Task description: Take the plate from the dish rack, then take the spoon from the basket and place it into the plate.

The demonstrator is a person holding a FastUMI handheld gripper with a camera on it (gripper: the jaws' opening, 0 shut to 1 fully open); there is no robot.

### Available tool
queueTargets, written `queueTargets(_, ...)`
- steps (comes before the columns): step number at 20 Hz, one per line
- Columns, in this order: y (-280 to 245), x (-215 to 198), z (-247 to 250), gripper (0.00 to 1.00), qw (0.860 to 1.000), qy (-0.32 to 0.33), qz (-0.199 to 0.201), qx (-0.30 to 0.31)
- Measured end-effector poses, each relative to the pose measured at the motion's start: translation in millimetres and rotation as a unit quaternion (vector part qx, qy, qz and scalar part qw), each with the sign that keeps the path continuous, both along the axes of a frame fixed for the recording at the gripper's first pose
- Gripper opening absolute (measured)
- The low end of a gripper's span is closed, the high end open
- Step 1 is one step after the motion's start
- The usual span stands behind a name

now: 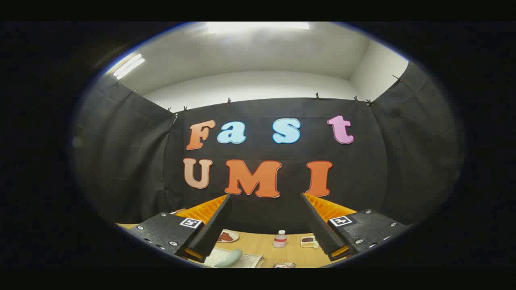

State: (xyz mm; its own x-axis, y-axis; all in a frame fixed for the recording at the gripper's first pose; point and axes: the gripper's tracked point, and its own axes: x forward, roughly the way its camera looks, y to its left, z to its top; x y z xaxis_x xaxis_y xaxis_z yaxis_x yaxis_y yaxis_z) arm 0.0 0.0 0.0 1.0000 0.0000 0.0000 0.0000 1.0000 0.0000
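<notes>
The tool (266, 199) is spread wide, holding nothing. Beyond its fingers, on the wooden worktop (290, 251), stand a small bottle (279, 239), a round plate (227, 236) and a small dish (308, 241).

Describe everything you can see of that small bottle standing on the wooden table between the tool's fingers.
The small clear plastic bottle has a white cap and a reddish band around its middle. It stands upright on the light wooden table, near the black cloth wall, apart from everything else on the table. Its contents are too small to make out. It sits beyond the tool, whose fingers are spread wide and hold nothing.
</notes>
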Motion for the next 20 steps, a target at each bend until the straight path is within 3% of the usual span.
queueTargets(20, 7, 2, -30, 0.99, 0.999, 0.048, 0.013, -0.009)
